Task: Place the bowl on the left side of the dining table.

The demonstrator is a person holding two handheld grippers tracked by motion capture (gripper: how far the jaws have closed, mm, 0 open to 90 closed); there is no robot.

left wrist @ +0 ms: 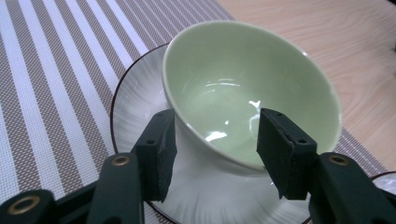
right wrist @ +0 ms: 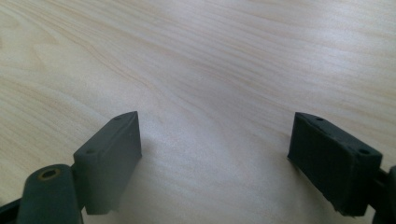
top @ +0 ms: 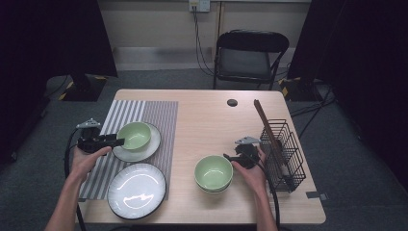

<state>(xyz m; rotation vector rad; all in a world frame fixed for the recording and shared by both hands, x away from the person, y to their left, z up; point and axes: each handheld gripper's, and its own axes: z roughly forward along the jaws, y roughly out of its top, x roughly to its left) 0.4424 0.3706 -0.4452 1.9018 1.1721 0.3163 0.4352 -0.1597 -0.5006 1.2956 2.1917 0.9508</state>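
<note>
A pale green bowl (top: 134, 134) (left wrist: 233, 79) sits on a white plate (top: 146, 155) (left wrist: 135, 93) on the striped placemat (top: 130, 113) (left wrist: 56, 70). My left gripper (top: 120, 141) (left wrist: 217, 126) is at the bowl's near side, open. Its jaws straddle the bowl's near wall, one outside over the plate and one over the rim; neither pad presses on it. My right gripper (top: 230, 158) (right wrist: 217, 123) stands open over bare wood, with nothing between its jaws, just right of two stacked green bowls (top: 213, 172).
An empty dark-rimmed plate (top: 136, 190) lies at the placemat's near end. A black wire basket (top: 284, 154) with long brown chopsticks (top: 265, 122) stands at the table's right edge. A small black disc (top: 232, 102) lies at the far side, with a folding chair (top: 250, 53) beyond.
</note>
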